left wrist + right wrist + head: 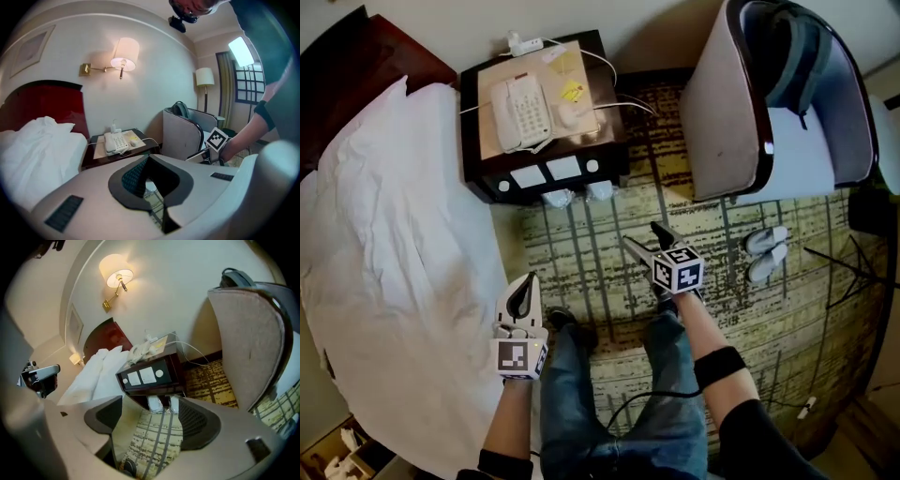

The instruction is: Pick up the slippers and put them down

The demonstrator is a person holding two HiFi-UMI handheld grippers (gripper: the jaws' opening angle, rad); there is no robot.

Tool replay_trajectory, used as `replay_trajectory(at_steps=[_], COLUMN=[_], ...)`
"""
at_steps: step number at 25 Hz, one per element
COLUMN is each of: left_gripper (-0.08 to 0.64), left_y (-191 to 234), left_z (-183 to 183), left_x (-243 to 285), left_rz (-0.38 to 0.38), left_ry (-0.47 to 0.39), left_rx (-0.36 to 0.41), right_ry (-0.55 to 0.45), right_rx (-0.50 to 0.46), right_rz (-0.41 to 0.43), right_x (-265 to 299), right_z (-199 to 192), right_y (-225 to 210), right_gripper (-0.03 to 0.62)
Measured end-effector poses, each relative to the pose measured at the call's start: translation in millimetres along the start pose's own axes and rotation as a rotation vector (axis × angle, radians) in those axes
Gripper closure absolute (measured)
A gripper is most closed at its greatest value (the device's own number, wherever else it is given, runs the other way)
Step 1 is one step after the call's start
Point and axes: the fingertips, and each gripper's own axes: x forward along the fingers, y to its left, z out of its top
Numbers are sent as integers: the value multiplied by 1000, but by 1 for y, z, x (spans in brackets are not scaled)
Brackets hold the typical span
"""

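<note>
Two small white slippers (557, 198), side by side on the yellow striped carpet (609, 274), tucked under the dark nightstand (472, 122), right gripper (642, 234) jaws wide apart, empty, left gripper (523, 286) closed tight, holding nothing

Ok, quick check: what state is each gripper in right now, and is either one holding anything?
Left gripper: closed, holding nothing.
Right gripper: open, holding nothing.
</note>
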Motion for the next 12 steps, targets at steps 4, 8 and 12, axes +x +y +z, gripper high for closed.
replay_trajectory(at_steps=[4, 8, 12], left_gripper=[557, 557, 557], left_y=[-9, -7, -5], left_z=[-59, -128, -182], left_x=[66, 126, 177], left_rz=[-26, -42, -92], left_ry=[-4, 28, 38], left_rx=[2, 20, 100], right_ry=[5, 2, -37], right_rx=[48, 62, 141], right_rz=[50, 78, 97], right_x=[73, 135, 184], right_z=[-38, -71, -91], right_y=[-48, -85, -114], right_gripper=[195, 195, 232])
